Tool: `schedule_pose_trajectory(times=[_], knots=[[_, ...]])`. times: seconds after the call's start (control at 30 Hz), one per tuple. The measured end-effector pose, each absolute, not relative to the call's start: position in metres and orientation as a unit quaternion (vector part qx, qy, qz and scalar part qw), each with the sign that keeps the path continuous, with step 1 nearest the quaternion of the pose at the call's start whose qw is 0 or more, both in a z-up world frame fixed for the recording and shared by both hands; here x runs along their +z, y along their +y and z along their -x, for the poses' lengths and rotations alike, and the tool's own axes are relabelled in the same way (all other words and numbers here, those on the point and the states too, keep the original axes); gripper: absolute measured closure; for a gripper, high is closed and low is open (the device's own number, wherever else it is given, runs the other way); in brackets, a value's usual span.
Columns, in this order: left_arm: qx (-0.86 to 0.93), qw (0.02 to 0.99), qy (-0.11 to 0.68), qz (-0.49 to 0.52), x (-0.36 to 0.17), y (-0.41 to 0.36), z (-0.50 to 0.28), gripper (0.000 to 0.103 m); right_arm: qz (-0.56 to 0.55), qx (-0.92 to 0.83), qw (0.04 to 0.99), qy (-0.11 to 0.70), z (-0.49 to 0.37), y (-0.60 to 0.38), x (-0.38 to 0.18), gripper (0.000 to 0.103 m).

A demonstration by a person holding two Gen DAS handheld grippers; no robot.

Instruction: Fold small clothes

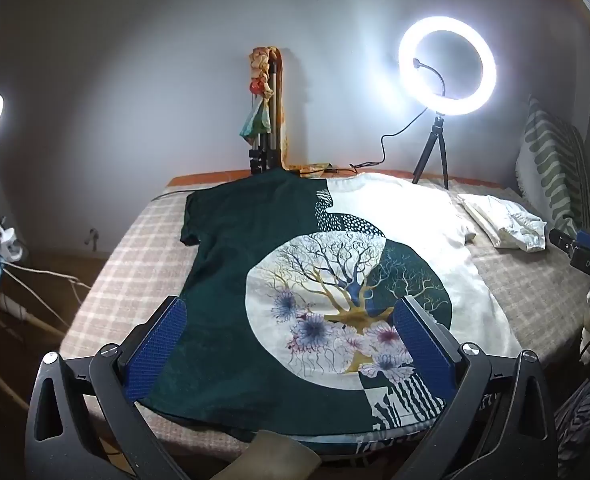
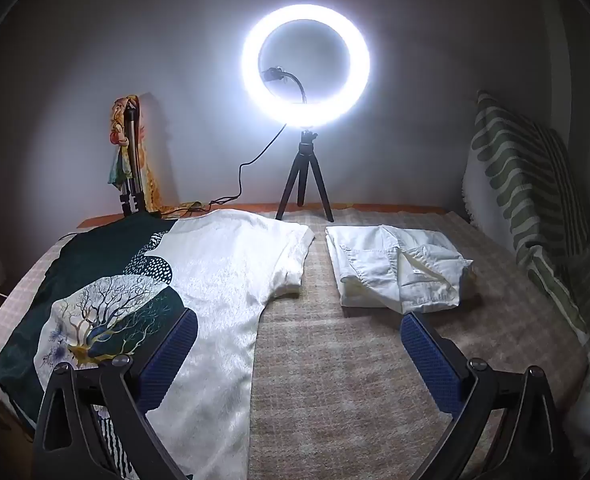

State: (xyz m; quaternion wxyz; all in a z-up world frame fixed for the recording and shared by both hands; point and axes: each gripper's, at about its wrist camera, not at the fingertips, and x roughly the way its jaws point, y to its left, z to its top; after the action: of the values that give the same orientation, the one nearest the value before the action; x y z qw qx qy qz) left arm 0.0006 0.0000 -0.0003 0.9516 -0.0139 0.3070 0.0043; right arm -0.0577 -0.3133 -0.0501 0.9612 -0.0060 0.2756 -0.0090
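We see a T-shirt [image 1: 295,264] split in colour: dark green on one half, white on the other, with a pale round print of a bare blue and gold tree and violet flowers, plus black dotted and striped patches. The bedcover [image 2: 355,360] is a beige and cream check. The folded garment [image 2: 399,272] is white. The cushion [image 2: 531,200] carries wavy green stripes on cream. The fingers [image 1: 157,352] wear textured blue pads on black frames. The cloth [image 1: 267,92] against the wall looks orange and green, perhaps floral.
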Motion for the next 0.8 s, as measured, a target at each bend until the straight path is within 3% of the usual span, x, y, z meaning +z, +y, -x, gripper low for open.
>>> schedule_pose_trajectory(times=[0.8], knots=[[0.012, 0.956, 0.292, 0.02, 0.011, 0.003, -0.005, 0.0, 0.009, -0.007, 0.962, 0.271, 0.057, -0.311, -0.049, 0.0]])
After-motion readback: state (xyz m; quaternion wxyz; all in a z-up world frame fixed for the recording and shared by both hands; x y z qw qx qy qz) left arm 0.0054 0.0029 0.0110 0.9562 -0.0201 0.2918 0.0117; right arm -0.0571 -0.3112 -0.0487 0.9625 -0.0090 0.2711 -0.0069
